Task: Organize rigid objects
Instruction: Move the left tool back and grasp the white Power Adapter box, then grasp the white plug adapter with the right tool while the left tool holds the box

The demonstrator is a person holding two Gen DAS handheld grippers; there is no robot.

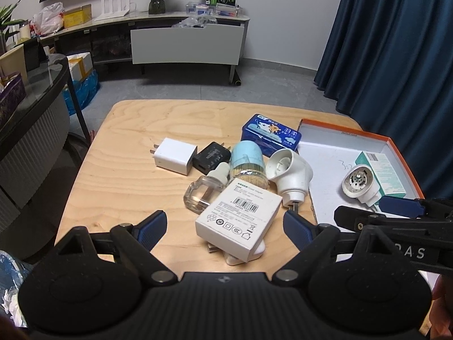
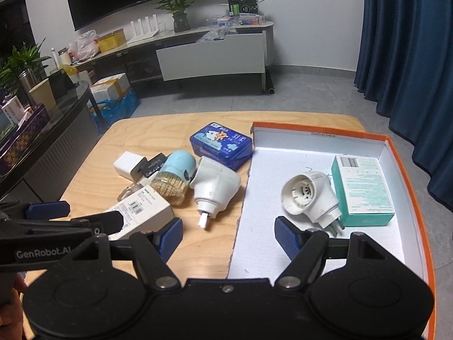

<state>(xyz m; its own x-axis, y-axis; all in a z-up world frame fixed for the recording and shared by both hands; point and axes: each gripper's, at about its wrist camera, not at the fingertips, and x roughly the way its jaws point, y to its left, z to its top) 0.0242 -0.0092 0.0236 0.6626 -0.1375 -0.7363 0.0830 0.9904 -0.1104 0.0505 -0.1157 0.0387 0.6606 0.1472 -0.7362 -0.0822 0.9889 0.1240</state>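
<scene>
My left gripper (image 1: 225,223) is open, low over the front of a wooden table (image 1: 119,175), its fingers on either side of a white barcoded box (image 1: 240,221) without touching it. Behind the box lie a glass bottle (image 1: 203,192), a blue-capped toothpick jar (image 1: 247,161), a white plug-in vaporizer (image 1: 291,172), a black charger (image 1: 211,157), a white charger (image 1: 175,155) and a blue tin (image 1: 270,134). My right gripper (image 2: 228,238) is open over the left edge of an orange-rimmed tray (image 2: 283,164). The tray holds a second vaporizer (image 2: 308,198) and a teal box (image 2: 362,187).
A white adapter (image 1: 240,255) pokes out from under the barcoded box. A dark glass-topped table (image 1: 34,107) stands to the left and a blue curtain (image 1: 396,42) to the right. A TV cabinet (image 1: 187,42) runs along the far wall.
</scene>
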